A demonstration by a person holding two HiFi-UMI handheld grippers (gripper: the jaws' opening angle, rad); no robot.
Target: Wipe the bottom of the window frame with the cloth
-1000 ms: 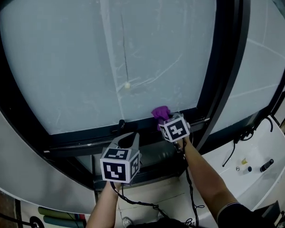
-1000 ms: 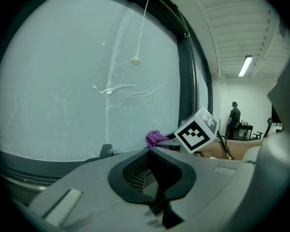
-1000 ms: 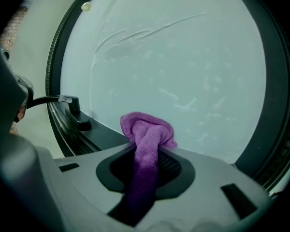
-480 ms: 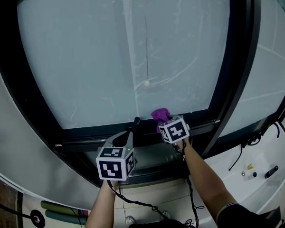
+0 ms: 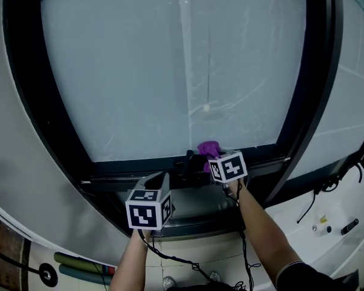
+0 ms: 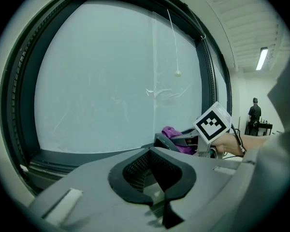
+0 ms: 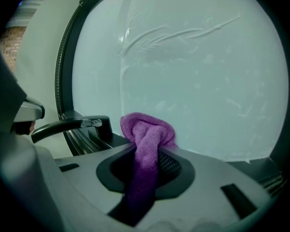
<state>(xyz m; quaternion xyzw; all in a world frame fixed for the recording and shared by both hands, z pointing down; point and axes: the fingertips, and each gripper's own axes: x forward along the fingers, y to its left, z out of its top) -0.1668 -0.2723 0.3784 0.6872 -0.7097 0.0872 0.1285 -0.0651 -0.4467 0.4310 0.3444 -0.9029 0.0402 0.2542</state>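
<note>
Cloth [image 7: 147,144], purple, is bulging from our right hand-held gripper [image 5: 210,161], which we are clamping on it against the window frame's bottom rail [image 5: 133,165] for wiping, while our left hand-held gripper [image 5: 161,179] is idling closed, empty.

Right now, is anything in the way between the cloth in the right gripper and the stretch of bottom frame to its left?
Yes. The purple cloth, clamped in the right gripper, is up against the window's bottom frame. A black window handle sticks out just to its left, across that path. Nothing else visible lies along the frame.
</note>
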